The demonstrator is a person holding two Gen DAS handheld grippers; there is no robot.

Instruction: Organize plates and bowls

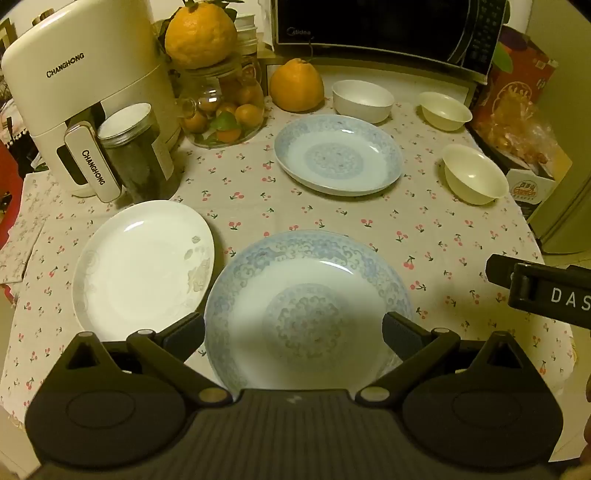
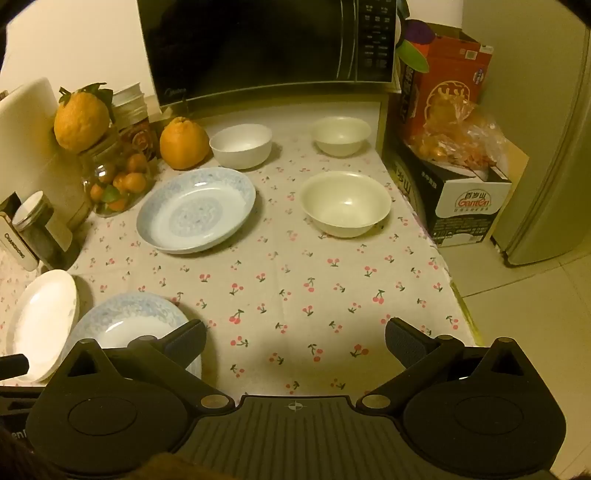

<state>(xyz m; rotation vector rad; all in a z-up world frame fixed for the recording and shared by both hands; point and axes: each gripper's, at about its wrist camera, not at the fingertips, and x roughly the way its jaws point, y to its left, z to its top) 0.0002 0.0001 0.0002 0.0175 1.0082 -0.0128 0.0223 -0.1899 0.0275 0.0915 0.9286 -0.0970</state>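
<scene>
A blue-patterned plate lies at the table's near edge, with my open left gripper hovering over it, fingers wide and empty. Left of it lies a white plate. A second blue plate sits farther back, also seen as the blue plate in the right wrist view. Three bowls stand behind and to the right: a white bowl, a cream bowl and a larger cream bowl. My right gripper is open above bare cherry-print cloth, holding nothing.
A white appliance, a dark jar and a glass jar of small oranges crowd the back left. An orange fruit and a microwave stand behind. Boxes stand at the right, beyond the table edge.
</scene>
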